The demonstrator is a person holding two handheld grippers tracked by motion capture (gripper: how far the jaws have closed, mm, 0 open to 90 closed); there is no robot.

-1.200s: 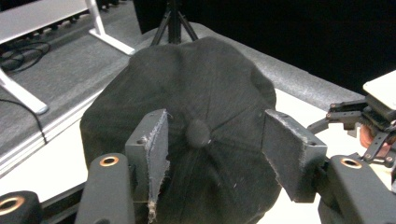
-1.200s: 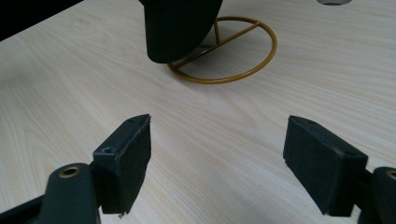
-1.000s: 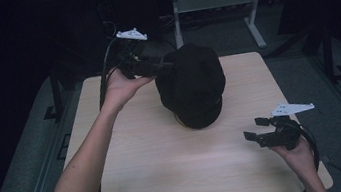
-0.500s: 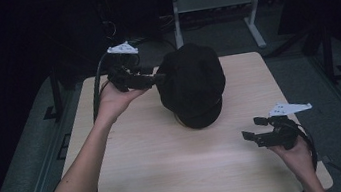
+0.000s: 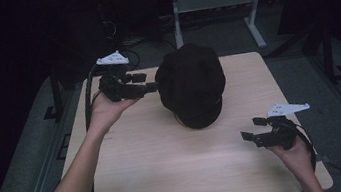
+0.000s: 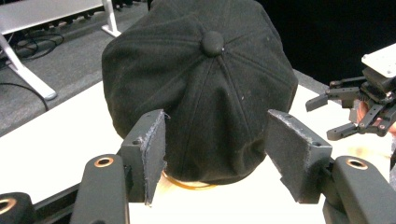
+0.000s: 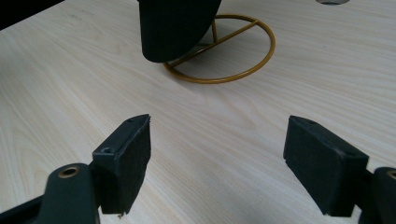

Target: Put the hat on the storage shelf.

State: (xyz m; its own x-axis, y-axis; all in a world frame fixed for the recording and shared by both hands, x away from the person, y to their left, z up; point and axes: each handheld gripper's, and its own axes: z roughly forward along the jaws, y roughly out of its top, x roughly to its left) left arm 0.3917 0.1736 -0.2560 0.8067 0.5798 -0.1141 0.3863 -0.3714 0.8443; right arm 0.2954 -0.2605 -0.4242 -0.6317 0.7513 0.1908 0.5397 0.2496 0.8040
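Approaching black newsboy cap (image 5: 190, 84) on gold wire stand (image 7: 219, 51), mid-surface (image 5: 158, 168): left claw (image 5: 149, 85) open at cap's left edge. Right claw (image 5: 250, 131) open, idle near-right. Risk: one-sided pull tips light stand, cap slides off.

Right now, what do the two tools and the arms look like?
Both the left tool and right tool are black, two-jawed with flat dark pads, copper-coloured pivot rings, a pale three-cornered top plate and a black trailing cable. Forearms are bare, no sleeves.

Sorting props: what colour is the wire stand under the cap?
Gold wire stand; clearest in the right gripper view.
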